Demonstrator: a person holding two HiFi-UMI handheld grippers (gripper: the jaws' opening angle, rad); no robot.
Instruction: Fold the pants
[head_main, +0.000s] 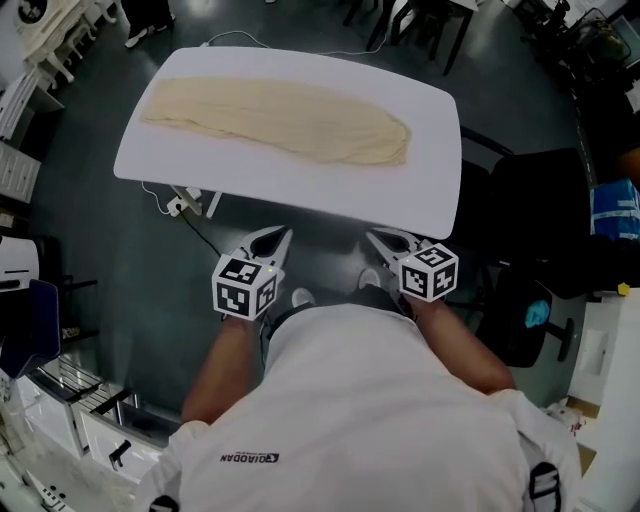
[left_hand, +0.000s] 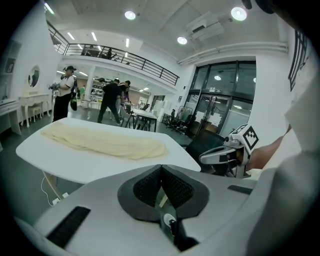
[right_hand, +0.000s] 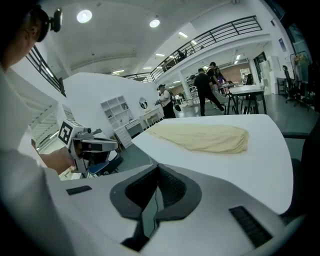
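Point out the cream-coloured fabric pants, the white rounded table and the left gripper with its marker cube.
cream-coloured fabric pants (head_main: 290, 122), head view, middle of the cloth.
white rounded table (head_main: 300, 190), head view, bare top near the front edge.
left gripper (head_main: 282, 236), head view, at its closed fingertips.

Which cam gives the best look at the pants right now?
Head view: the pants lie whole, seen from above, full outline on the white table. Both gripper views catch them low and foreshortened, as a flat cream strip.

The table hides most of its own legs. Which end of the pants is the waist cannot be told.
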